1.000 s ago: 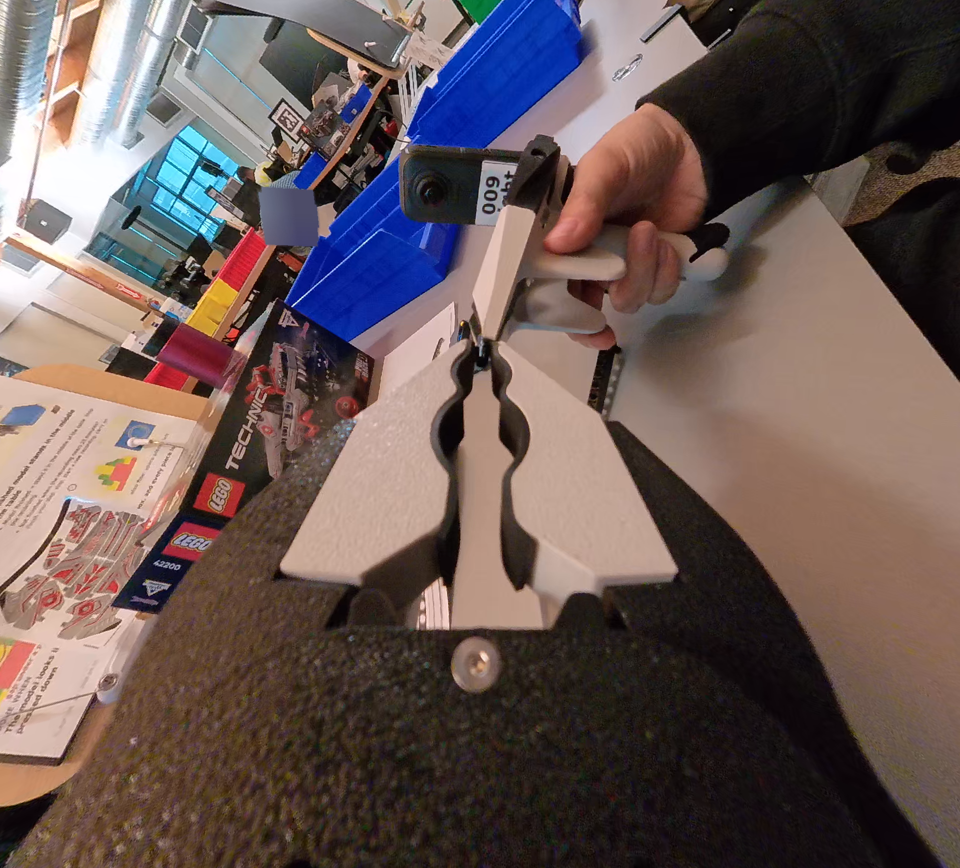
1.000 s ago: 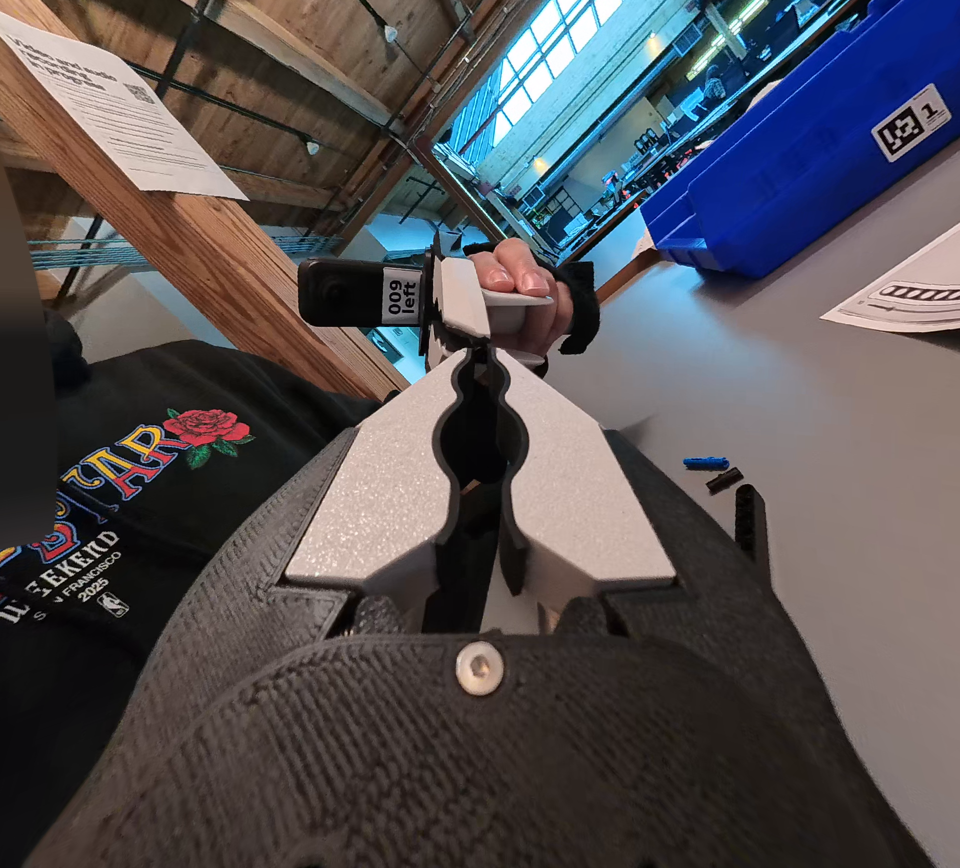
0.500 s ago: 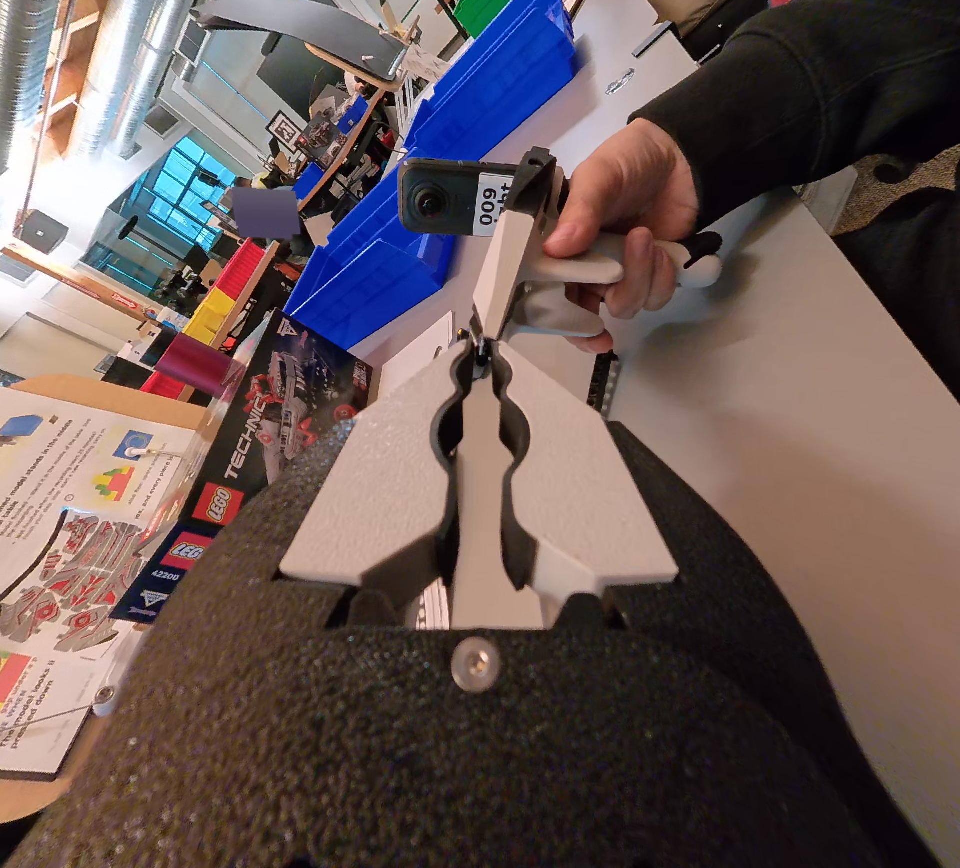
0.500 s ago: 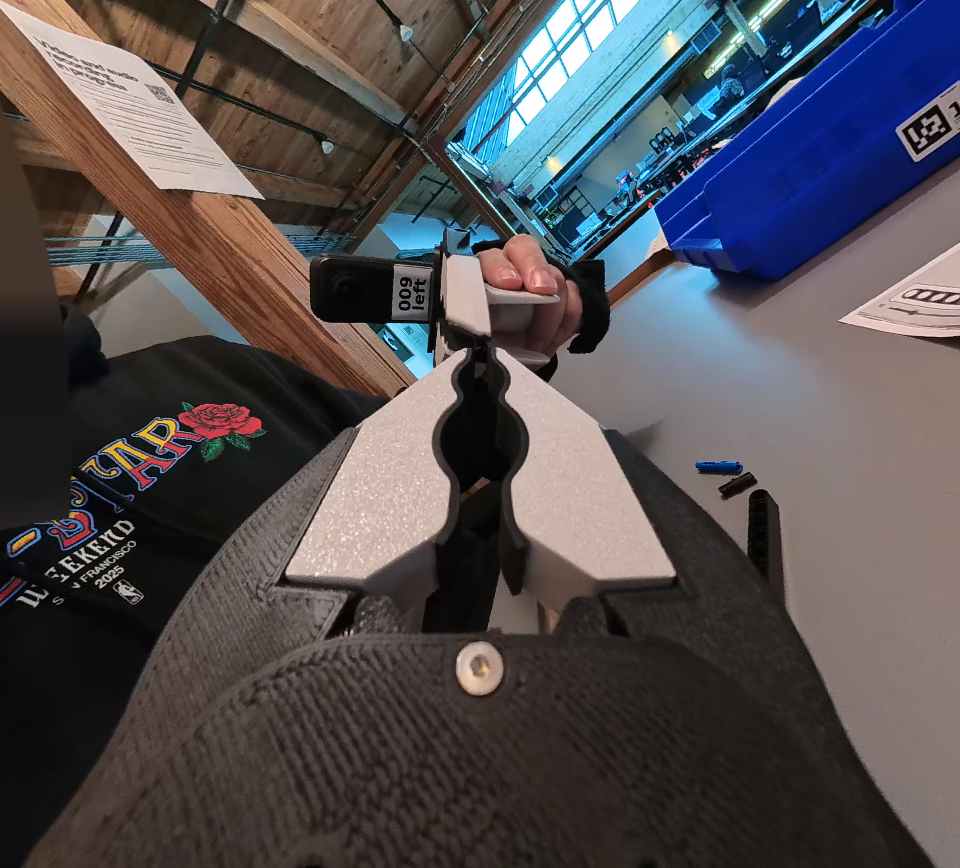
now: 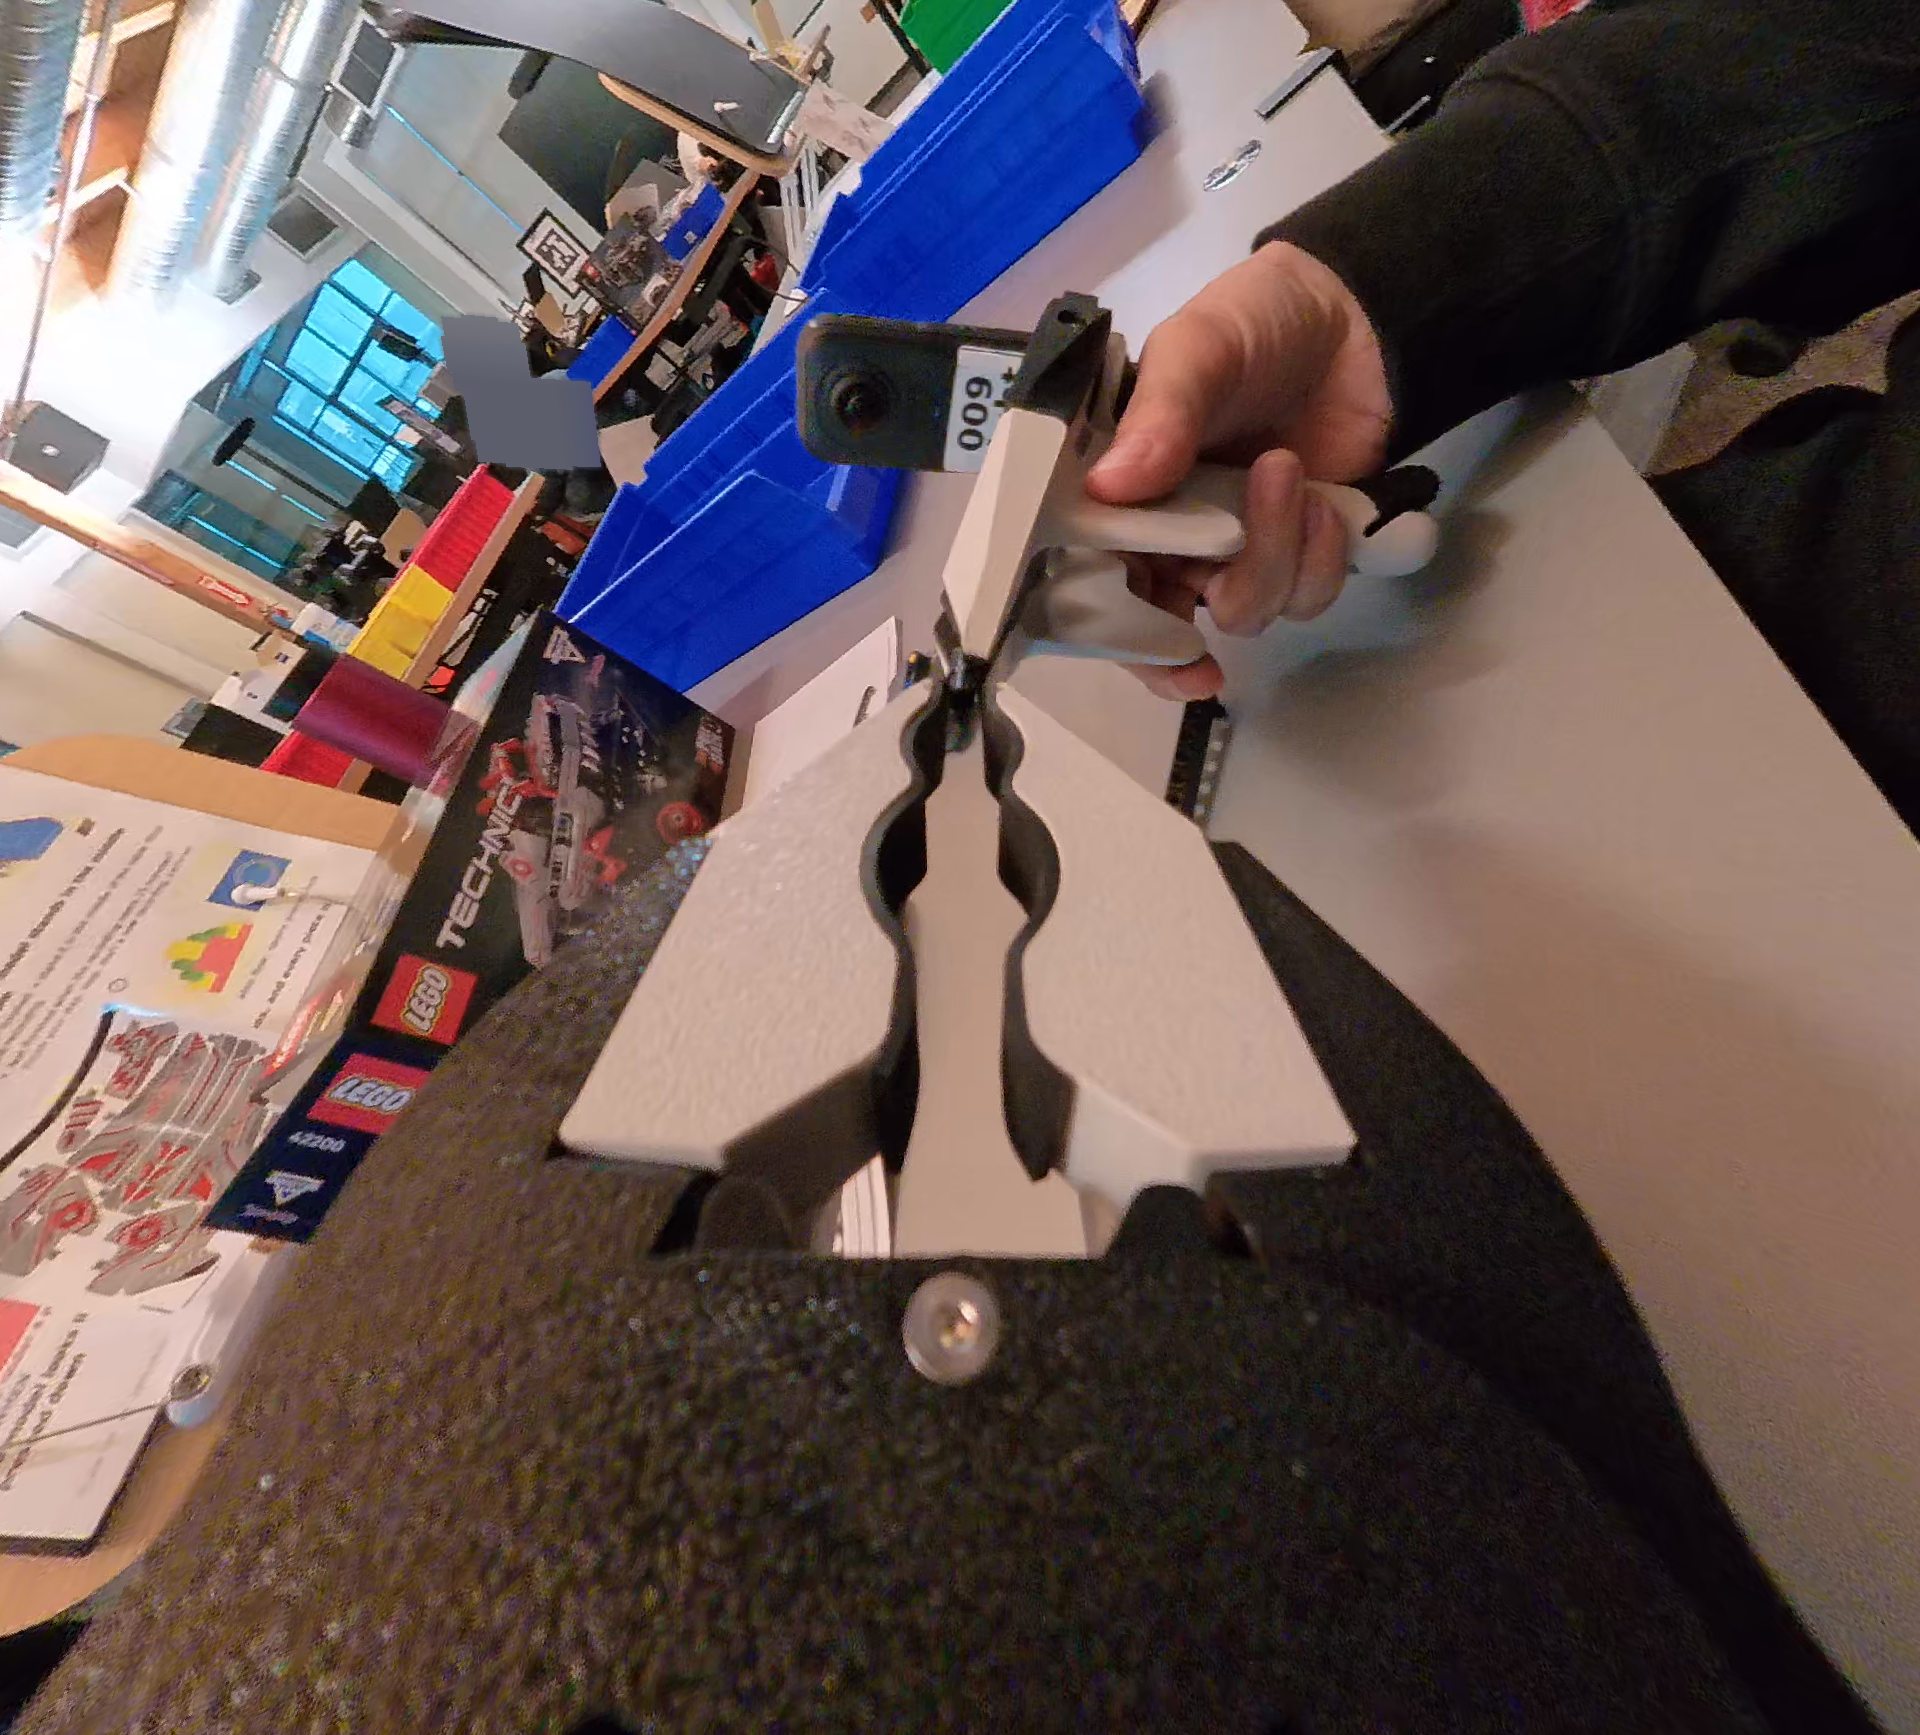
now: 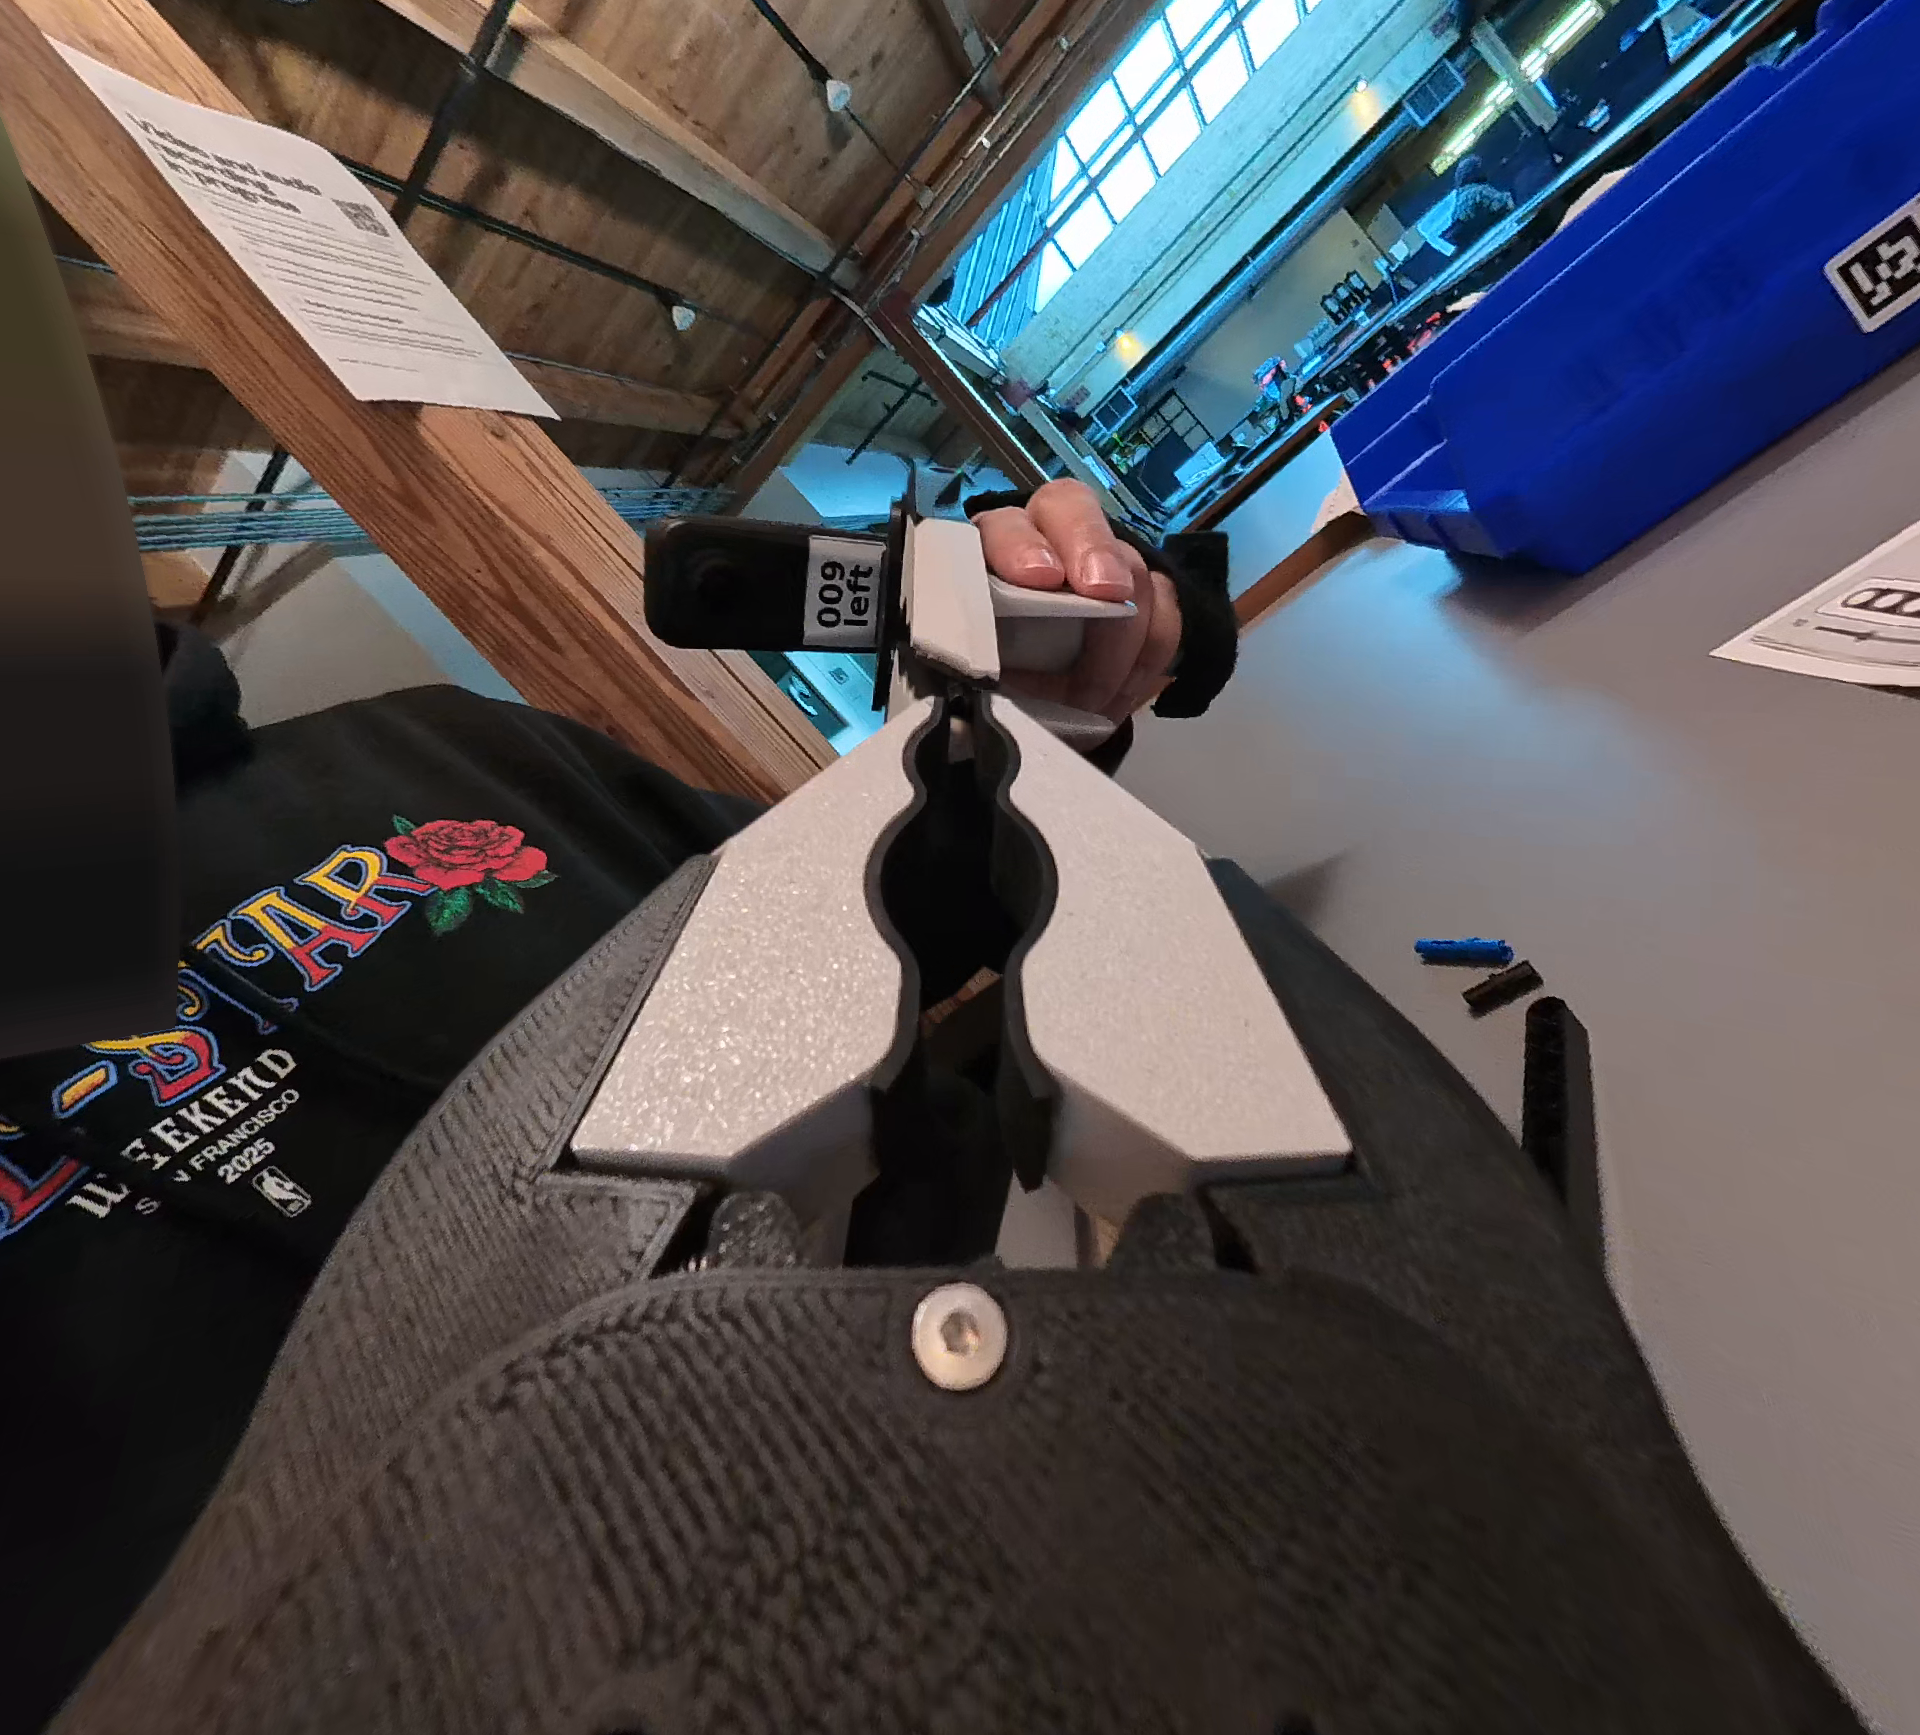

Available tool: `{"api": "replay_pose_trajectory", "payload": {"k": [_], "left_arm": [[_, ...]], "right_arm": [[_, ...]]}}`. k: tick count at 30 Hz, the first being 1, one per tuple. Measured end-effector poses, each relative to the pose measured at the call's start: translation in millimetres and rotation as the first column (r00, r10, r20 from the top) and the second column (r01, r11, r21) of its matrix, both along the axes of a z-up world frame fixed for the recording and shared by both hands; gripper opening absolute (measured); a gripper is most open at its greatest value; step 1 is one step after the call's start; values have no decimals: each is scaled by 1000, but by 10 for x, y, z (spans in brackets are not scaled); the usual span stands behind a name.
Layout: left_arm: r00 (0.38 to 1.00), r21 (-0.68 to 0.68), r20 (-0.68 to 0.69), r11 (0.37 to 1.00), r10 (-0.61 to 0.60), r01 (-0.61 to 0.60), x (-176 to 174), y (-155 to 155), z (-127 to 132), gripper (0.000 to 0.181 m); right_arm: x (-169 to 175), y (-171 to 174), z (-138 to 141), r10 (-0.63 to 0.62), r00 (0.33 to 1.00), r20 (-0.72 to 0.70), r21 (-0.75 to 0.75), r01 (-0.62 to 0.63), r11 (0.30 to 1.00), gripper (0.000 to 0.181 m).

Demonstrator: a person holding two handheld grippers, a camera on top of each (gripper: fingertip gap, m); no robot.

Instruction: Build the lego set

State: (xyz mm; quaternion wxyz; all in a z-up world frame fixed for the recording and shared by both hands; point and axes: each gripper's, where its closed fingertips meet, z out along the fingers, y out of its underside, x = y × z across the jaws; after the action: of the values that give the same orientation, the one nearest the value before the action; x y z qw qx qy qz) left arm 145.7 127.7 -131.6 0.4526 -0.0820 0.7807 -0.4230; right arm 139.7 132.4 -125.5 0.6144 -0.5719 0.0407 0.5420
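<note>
My left gripper [image 5: 961, 711] and my right gripper [image 6: 961, 711] are held tip to tip above the grey table [image 5: 1558, 958]. Both are shut, and a small dark lego piece [image 5: 958, 686] sits where the tips meet. I cannot tell whether it is one piece or two. The right gripper [image 5: 966, 646] shows in the left wrist view, held by a hand in a black sleeve. The left gripper [image 6: 940, 683] shows in the right wrist view. A black lego beam [image 6: 1548, 1093], a blue pin [image 6: 1460, 950] and a black pin [image 6: 1501, 987] lie on the table.
The black beam also shows in the left wrist view [image 5: 1200, 766]. The lego box [image 5: 540, 854] and printed sheets [image 5: 104, 1010] stand at the left. Blue bins [image 5: 883, 335] line the table's far side. An instruction sheet [image 6: 1849, 625] lies near them. Only a small space, under 4 cm, lies between the two pairs of fingers.
Both grippers stay shut and tip to tip. They have drifted slightly together, so the background shifts a little. Nothing was taken or let go.
</note>
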Motion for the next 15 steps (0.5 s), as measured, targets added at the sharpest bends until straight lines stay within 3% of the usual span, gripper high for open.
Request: {"api": "replay_pose_trajectory", "payload": {"k": [15], "left_arm": [[1000,-29,12,1000,-13,13,-24,-13,48,3]], "right_arm": [[-19,-11,31,13,1000,-10,16,-12,1000,2]]}}
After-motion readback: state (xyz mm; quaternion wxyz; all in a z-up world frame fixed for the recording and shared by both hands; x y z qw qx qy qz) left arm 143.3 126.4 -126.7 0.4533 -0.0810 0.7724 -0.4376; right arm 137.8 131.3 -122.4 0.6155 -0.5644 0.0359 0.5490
